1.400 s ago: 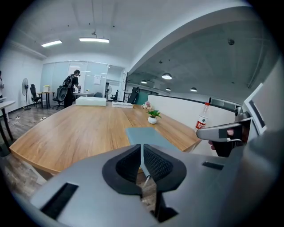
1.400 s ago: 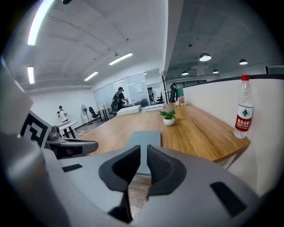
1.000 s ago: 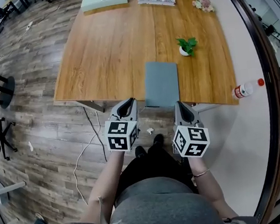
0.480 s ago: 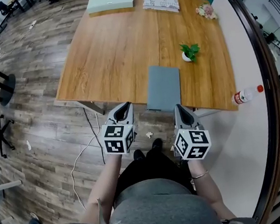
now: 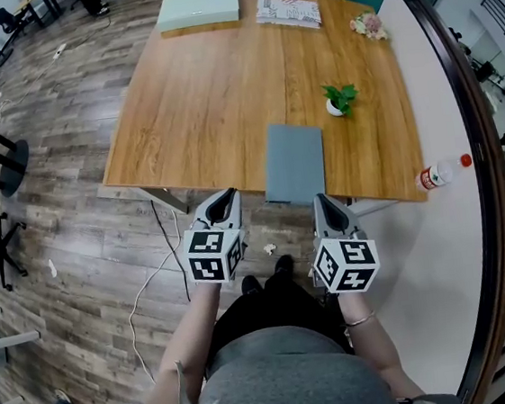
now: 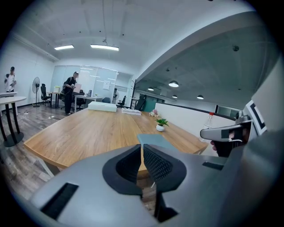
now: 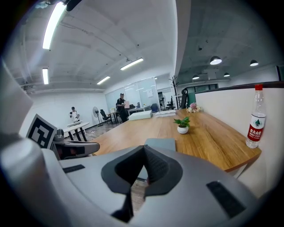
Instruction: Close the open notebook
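A grey-blue notebook lies closed and flat at the near edge of the wooden table; the left gripper view shows the same notebook beyond its jaws, and it lies ahead as a grey notebook in the right gripper view. My left gripper hangs shut in front of the table edge, left of the notebook, holding nothing. My right gripper is shut and empty too, just short of the table, below the notebook's right corner. Neither touches the notebook.
A small potted plant stands right of the notebook. A water bottle lies at the table's right corner. A pale green box, a printed booklet and flowers sit at the far edge. A white wall runs along the right.
Both grippers have stayed almost where they were, shut, in front of the table. The view has shifted slightly; the notebook lies unmoved.
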Demonstrator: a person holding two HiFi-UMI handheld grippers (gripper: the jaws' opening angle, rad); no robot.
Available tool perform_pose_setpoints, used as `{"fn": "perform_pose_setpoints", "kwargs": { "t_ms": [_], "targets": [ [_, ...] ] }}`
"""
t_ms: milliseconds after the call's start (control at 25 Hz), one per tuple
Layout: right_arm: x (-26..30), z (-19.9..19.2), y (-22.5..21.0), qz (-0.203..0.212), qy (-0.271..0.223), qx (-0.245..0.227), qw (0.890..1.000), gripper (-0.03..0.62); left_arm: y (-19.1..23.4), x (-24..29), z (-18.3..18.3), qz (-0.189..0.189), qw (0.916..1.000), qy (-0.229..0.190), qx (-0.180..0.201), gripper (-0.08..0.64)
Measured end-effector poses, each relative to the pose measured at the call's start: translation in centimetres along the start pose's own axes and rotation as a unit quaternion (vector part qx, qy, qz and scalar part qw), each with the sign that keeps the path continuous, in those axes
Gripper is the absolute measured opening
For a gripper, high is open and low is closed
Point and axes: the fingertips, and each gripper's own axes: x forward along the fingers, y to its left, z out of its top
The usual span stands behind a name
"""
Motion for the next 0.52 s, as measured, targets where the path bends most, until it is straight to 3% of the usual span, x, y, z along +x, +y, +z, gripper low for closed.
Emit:
{"fn": "perform_pose_setpoints", "kwargs": {
  "t_ms": [520],
  "targets": [
    [0.21, -0.53, 0.26, -0.002, 0.007, -0.005, 1.000, 0.003, 0.12, 0.11, -0.18, -0.008, 0.9999, 0.005, 0.006, 0.035]
  ]
}}
